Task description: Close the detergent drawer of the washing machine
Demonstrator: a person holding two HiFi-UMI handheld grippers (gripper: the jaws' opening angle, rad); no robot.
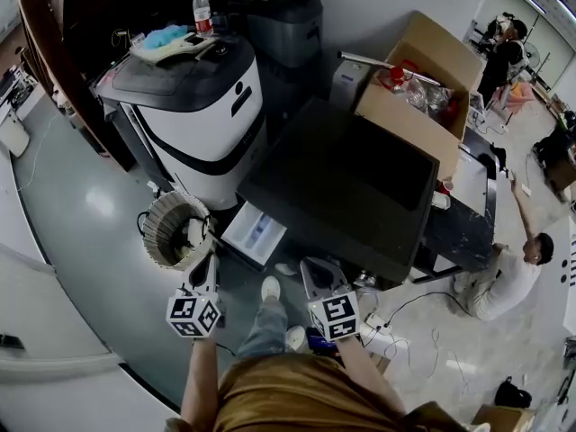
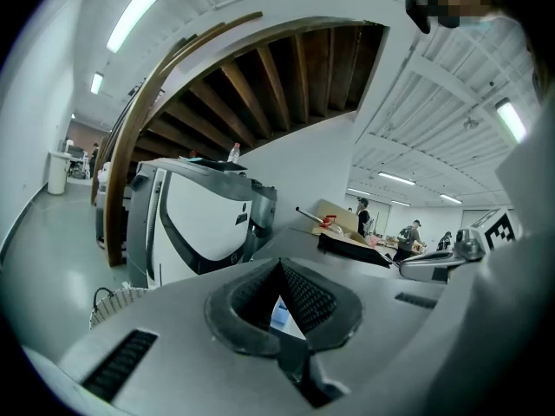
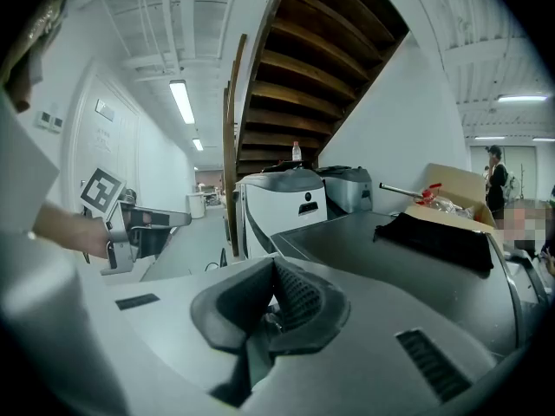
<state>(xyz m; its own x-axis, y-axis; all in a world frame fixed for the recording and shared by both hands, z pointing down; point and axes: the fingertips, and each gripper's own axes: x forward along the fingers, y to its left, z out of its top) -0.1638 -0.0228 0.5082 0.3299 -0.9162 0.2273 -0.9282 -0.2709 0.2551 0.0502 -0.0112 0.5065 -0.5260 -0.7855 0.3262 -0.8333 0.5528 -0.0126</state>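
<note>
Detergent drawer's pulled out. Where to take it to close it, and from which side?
Its outer front face, coming from the person's side. The detergent drawer juts out of the washing machine front, tray open upward, so pressing that face along the slide likely beats pinching a wall.

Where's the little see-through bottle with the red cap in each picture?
Head view: the clear plastic bottle with a red cap stands at the top left, on the white-and-grey machine.
Left gripper view: the bottle is tiny, left of centre, on that machine's top.
Right gripper view: the bottle is tiny, just above centre, on the same machine.
Shared landmark: the open brown cardboard box, right of the bottle everywhere.
</note>
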